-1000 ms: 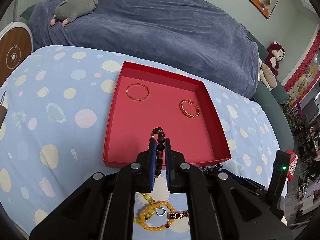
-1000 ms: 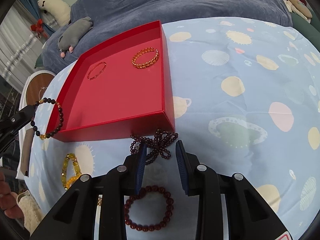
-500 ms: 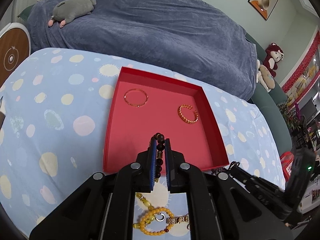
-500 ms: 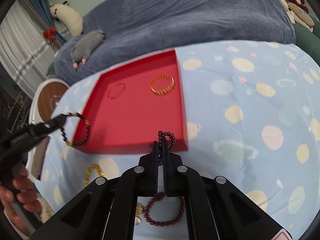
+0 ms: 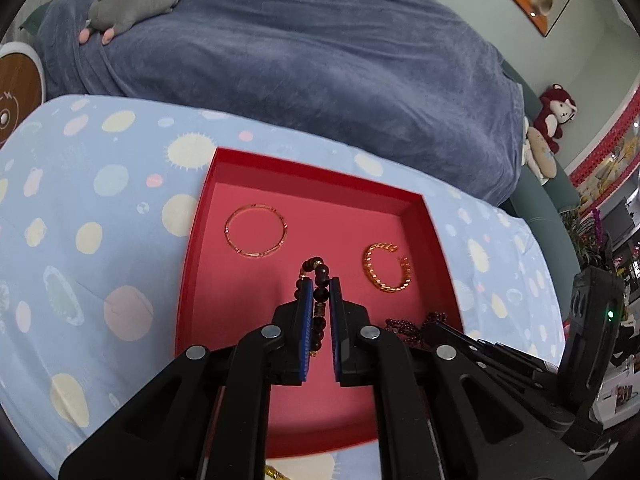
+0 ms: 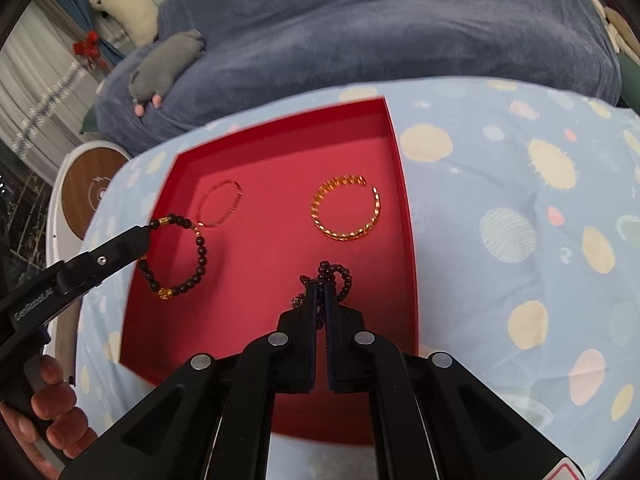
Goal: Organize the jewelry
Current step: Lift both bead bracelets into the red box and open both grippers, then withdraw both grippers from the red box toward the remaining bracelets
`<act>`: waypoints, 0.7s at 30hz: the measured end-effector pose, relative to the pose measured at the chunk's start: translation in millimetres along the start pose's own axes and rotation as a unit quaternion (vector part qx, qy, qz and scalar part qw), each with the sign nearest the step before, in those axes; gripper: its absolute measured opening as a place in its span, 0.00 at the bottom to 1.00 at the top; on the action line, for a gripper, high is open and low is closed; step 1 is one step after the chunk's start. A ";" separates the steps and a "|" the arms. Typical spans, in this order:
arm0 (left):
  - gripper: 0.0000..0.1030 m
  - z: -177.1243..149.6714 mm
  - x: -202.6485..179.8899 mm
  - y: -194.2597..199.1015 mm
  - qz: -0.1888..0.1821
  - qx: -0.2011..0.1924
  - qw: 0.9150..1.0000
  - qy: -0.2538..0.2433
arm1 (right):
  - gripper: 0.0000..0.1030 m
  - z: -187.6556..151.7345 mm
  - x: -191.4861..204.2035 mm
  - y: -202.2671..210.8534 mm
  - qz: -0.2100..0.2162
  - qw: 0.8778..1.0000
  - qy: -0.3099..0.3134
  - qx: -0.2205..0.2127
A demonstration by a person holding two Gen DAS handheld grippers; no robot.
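- the dark bead bracelet [image 5: 316,300] hung over the red tray [image 5: 200,240], pinched in the left tool [image 5: 319,300], likely for dropping beside the two gold bangles.
- the right tool [image 6: 320,300] pinched a garnet bead strand [image 6: 334,276] above the tray's near edge, seemingly for the same reason.

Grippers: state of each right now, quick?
Left gripper: shut on the dark bead bracelet, over the red tray.
Right gripper: shut on the maroon bead strand.

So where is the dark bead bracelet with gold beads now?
In the right wrist view the dark bead bracelet hangs at left from the left claw, over the left edge of the red tray, beside the thin gold bangle.
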State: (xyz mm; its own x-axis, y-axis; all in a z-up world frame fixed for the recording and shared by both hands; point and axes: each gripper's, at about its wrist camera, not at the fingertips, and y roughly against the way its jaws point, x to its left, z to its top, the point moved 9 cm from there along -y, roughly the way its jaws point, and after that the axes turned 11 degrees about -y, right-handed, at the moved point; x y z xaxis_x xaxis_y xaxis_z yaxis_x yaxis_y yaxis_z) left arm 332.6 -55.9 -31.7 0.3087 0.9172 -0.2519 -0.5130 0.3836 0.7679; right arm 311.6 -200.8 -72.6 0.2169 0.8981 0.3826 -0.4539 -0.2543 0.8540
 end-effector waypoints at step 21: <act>0.56 -53.0 22.1 57.4 0.040 -0.044 0.998 0.033 | 0.45 -60.6 -37.9 87.4 0.004 0.996 -0.015 -0.086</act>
State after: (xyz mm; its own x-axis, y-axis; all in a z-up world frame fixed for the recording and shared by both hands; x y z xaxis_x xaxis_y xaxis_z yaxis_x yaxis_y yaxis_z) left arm 267.5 -7.9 -24.3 0.2132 0.9490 -0.2324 -0.6034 0.3150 0.7326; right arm 211.3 -235.3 -33.9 0.2370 0.8845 0.4019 -0.5970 -0.1938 0.7785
